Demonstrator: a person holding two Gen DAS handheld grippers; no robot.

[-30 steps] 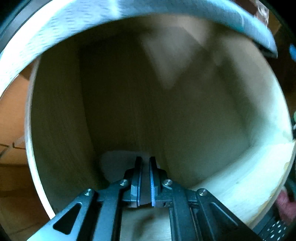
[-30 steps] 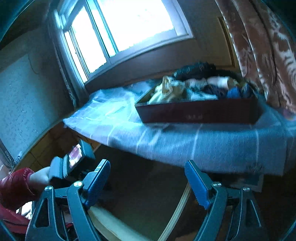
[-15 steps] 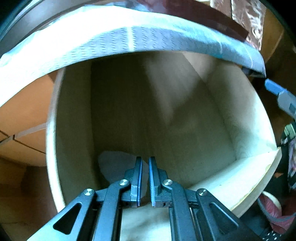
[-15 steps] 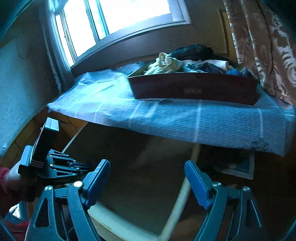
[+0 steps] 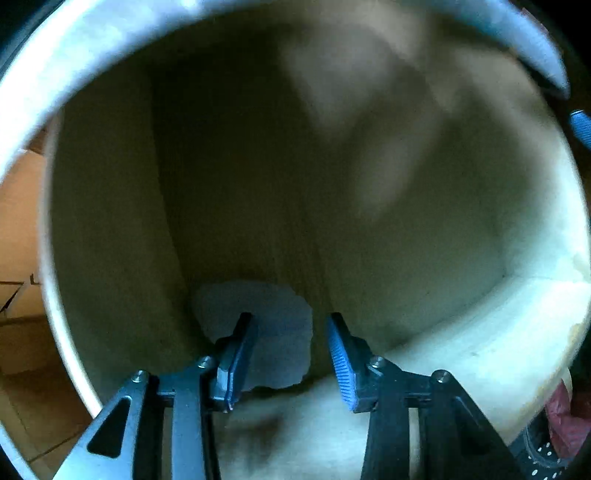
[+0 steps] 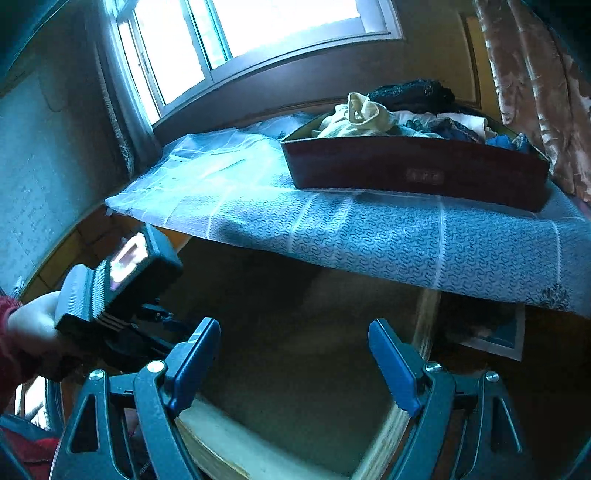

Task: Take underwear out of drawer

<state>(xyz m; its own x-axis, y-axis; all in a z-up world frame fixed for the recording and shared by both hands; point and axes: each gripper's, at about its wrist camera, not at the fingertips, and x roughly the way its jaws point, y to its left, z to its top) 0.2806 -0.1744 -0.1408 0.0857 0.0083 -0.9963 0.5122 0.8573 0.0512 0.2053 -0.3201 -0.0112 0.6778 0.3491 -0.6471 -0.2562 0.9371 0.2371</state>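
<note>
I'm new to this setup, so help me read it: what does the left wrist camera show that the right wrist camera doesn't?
Only the left wrist view shows a pale folded cloth on the drawer bottom; the left gripper is opening over it. Only the right wrist view shows the window, the curtain, a dark red tray of clothes and the open right gripper. Both show the wooden drawer and blue tablecloth.

- A bedroom in a home, by all signs.
- Large bright window (image 6: 258, 33) with several panes in the far wall.
- Patterned pink curtain (image 6: 532, 81) hanging at the right side.
- Surface covered with a blue patterned cloth (image 6: 369, 229), just under the window.
- Dark red box (image 6: 413, 173) on that cloth, full of mixed clothes (image 6: 369, 118).
- Open pale wooden drawer (image 6: 295, 350) below the cloth edge, with a small grey piece of underwear (image 5: 273, 321) in its corner.
</note>
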